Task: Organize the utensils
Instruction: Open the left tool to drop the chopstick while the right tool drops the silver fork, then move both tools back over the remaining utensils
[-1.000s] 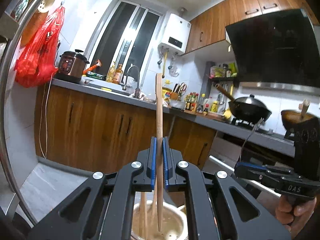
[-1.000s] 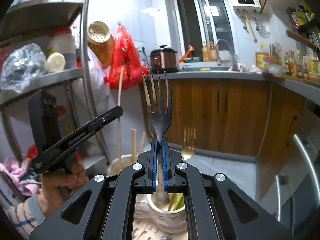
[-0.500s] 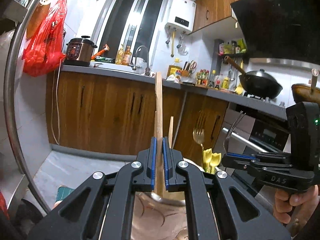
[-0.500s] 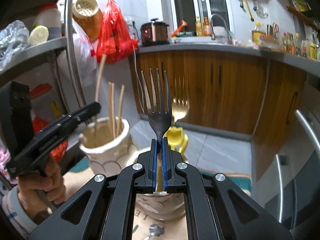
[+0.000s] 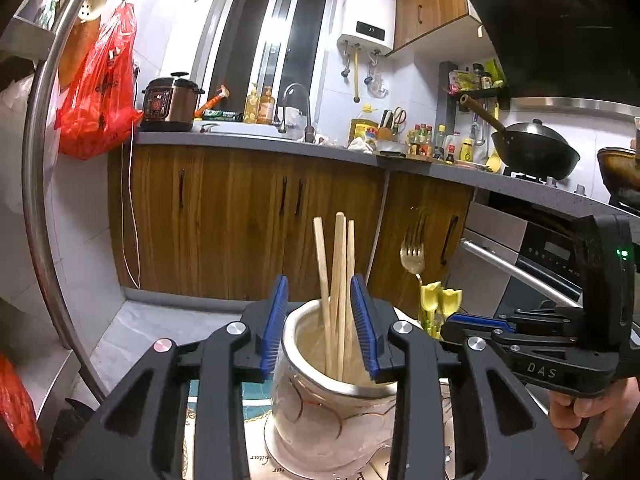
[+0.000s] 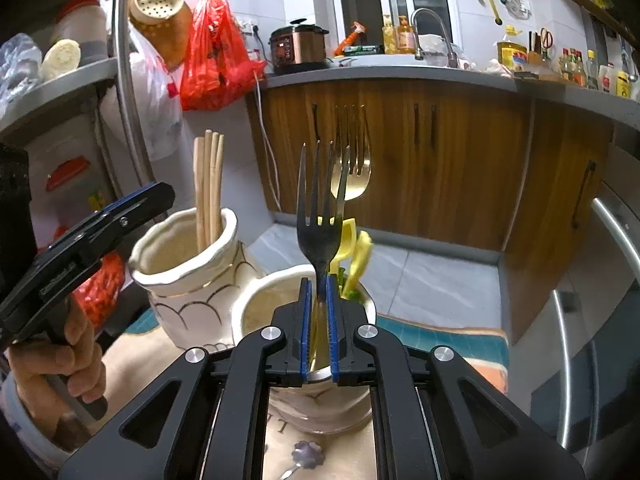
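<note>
Between the right tool's (image 6: 318,320) closed pads stands a dark fork (image 6: 320,216).

Chopsticks (image 6: 208,184) stand in the jar (image 6: 188,276) left of the fork's jar (image 6: 256,304).

The right tool (image 6: 319,320) grips a dark fork (image 6: 320,216) by its handle, tines pointing up, above a white ceramic jar (image 6: 256,304). A gold fork (image 6: 352,176) and yellow-handled utensils (image 6: 356,252) stand in that jar. Just to the left, a second white jar (image 6: 176,272) holds wooden chopsticks (image 6: 208,184). At far left, a hand (image 6: 56,360) holds the left tool (image 6: 136,208) near the chopsticks.
</note>
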Motion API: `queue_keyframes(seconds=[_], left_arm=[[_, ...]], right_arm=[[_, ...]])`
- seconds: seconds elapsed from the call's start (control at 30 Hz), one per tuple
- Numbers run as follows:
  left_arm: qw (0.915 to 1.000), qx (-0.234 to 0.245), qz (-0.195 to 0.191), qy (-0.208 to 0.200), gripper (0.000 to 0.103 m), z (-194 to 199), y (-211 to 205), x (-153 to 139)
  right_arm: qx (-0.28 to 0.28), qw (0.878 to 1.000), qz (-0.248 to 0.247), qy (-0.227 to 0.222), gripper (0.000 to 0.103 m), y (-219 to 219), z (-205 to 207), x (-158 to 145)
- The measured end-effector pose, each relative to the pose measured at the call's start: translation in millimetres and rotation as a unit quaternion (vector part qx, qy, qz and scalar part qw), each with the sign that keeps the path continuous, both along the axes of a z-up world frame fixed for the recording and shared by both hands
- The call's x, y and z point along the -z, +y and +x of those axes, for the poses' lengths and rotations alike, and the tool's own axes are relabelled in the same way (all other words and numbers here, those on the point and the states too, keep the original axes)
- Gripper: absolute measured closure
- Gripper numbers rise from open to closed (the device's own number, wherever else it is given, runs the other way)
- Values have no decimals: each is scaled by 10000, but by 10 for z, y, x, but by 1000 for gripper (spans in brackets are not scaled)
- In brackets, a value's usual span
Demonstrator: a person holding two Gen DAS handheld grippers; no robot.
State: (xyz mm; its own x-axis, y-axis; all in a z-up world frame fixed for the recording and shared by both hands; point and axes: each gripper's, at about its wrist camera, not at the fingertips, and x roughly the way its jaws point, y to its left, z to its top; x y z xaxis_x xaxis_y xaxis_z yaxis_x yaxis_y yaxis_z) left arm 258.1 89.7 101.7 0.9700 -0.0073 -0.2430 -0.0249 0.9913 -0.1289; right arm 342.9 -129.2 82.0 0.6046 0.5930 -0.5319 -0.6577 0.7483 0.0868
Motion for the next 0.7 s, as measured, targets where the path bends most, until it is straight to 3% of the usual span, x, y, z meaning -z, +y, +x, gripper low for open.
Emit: queue_keyframes(seconds=[0.43,0.7], left_arm=[[9997,-103,-85,-223,49,-472,126,-73],[9997,-178,-172,-26,49,-778,201,83]], right_arm=[[-150,9996,183,-126,77,-232,-308,-100],[-129,9994,319,-79,76,-474,-479,-83]])
